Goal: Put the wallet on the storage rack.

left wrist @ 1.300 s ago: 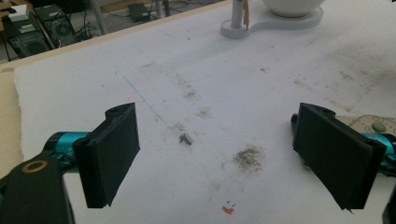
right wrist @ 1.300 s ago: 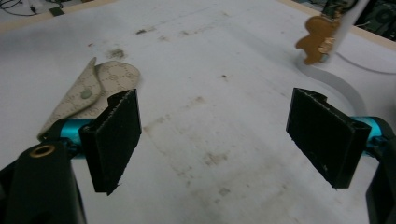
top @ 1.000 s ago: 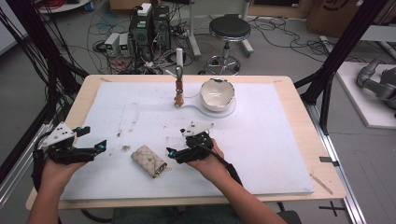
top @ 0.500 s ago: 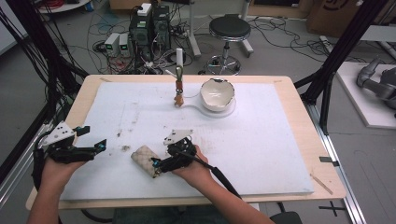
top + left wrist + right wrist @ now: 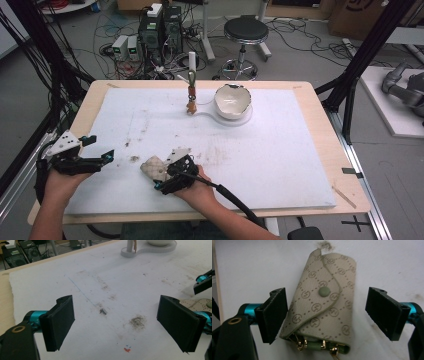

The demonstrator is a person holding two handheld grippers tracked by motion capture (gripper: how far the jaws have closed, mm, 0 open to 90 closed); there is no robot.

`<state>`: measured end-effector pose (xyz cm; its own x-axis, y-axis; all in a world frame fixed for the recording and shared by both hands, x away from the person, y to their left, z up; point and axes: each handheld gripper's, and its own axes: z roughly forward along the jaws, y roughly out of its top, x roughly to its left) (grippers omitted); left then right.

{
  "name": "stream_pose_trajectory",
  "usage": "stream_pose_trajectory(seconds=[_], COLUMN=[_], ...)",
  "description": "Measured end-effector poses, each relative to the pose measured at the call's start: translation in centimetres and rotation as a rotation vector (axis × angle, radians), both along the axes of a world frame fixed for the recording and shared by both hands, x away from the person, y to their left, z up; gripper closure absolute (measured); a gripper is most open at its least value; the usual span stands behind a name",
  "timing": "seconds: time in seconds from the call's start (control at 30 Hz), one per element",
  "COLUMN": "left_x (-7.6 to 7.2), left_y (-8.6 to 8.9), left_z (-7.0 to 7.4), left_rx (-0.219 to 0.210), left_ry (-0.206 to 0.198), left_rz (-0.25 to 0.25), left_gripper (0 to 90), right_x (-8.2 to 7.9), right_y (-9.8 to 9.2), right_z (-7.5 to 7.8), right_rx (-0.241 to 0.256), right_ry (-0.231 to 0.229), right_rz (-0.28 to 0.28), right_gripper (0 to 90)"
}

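One key pouch (image 5: 322, 307) lies mid-frame between the right gripper's (image 5: 327, 315) spread jaws, snap visible; two grippers, left gripper (image 5: 92, 159) gaping at lower left.

Bright, even light, soft shadows; the high view is soft, its edges bowed.

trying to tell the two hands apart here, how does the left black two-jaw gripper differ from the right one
The left black two-jaw gripper has only stained white foam mat between its open jaws; the right black two-jaw gripper has its open jaws on either side of the beige patterned fabric key pouch. The left one sits near the mat's left edge; the right one is near the front middle. Both are open and gripping nothing.
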<state>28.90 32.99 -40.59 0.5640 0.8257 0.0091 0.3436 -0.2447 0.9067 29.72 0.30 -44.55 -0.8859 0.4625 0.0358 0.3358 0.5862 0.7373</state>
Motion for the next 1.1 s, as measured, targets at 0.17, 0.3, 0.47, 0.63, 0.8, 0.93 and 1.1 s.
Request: stream_pose_trajectory(seconds=[0.17, 0.3, 0.47, 0.63, 0.8, 0.93, 1.1], left_x=[0.0, 0.0, 0.0, 0.0, 0.0, 0.0, 0.0], left_y=[0.0, 0.0, 0.0, 0.0, 0.0, 0.0, -0.1], left_z=[0.0, 0.0, 0.0, -0.1, -0.1, -0.2, -0.1], left_rx=[0.0, 0.002, 0.004, 0.001, 0.002, -0.001, 0.005], left_ry=[0.0, 0.001, 0.001, 0.004, 0.006, 0.006, 0.004], left_rz=[0.0, 0.0, -0.001, 0.0, 0.0, 0.003, -0.003], left_gripper=[14.6, 14.6, 14.6, 14.6, 14.6, 14.6, 14.6], right_x=[-0.4, -0.4, -0.5, -0.4, -0.3, -0.4, 0.1], right_y=[0.8, 0.8, 0.7, 0.3, 0.1, -0.2, -1.4], right_z=[-0.9, -0.9, -0.9, -0.8, -0.6, -0.3, 1.2], right_rx=[-0.076, -0.081, -0.079, -0.069, -0.067, -0.065, -0.046], right_ry=[-0.008, -0.005, -0.011, -0.007, -0.012, -0.032, -0.072], right_rz=[0.005, 0.003, 0.004, 0.01, 0.014, 0.024, 0.018], right_gripper=[18.3, 18.4, 22.7, 32.2, 35.3, 36.4, 36.7])
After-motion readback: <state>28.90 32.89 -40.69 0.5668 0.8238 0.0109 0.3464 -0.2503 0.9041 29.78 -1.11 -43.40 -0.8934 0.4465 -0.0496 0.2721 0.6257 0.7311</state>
